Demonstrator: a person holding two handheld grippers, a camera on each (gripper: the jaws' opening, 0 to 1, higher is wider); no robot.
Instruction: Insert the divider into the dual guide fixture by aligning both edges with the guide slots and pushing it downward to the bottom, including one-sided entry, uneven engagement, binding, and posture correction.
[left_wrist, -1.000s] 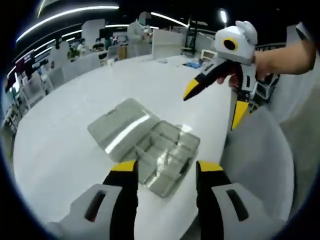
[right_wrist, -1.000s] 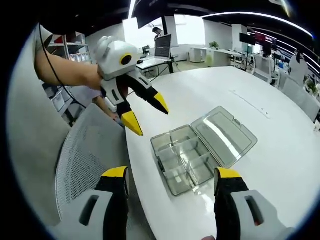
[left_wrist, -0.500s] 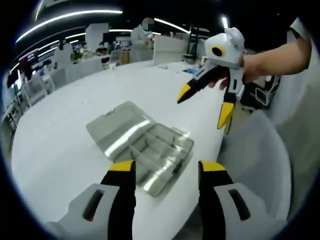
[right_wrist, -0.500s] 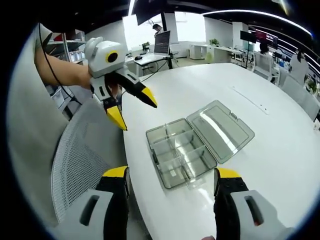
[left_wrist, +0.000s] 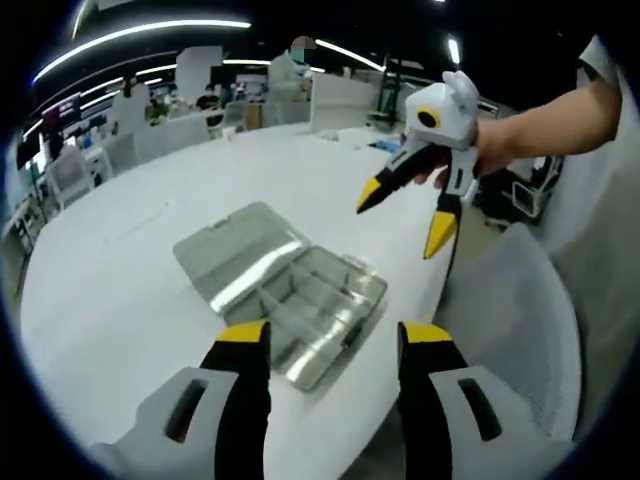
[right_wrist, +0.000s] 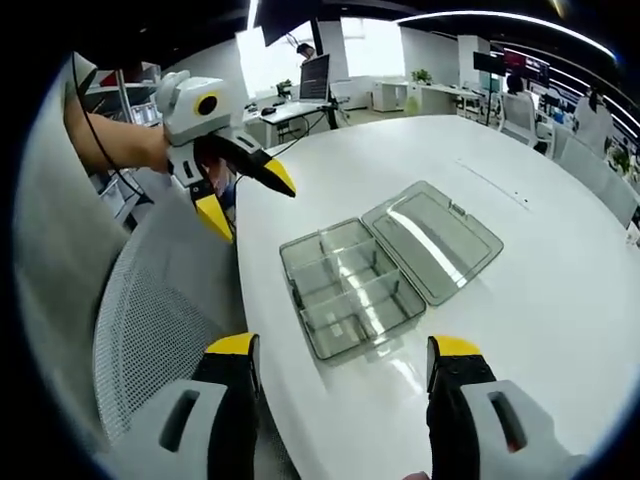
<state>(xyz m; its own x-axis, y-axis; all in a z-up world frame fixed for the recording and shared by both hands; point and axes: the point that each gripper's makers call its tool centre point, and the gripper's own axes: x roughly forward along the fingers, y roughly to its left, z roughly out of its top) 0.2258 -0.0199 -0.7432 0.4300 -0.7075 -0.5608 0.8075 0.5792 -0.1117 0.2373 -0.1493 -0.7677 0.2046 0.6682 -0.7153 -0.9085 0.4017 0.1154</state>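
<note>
A clear grey plastic compartment box (left_wrist: 315, 310) (right_wrist: 348, 290) lies open near the edge of the white table (left_wrist: 150, 290) (right_wrist: 520, 300), its lid (left_wrist: 240, 255) (right_wrist: 432, 238) folded flat beside it. Thin dividers stand inside the tray. My left gripper (left_wrist: 330, 345) hovers open just in front of the box with nothing between its jaws; it shows in the right gripper view (right_wrist: 245, 195) at upper left, held by a hand. My right gripper (right_wrist: 345, 355) is open and empty too, raised above the table edge, also seen in the left gripper view (left_wrist: 405, 210).
A grey mesh office chair (right_wrist: 150, 330) (left_wrist: 510, 320) stands against the table edge beside the box. Desks, monitors (right_wrist: 315, 75) and people fill the room behind. The table stretches bare beyond the lid.
Both views have shifted a little as the hands moved. The left gripper has drifted further to the upper left in the right gripper view; the box sits where it was.
</note>
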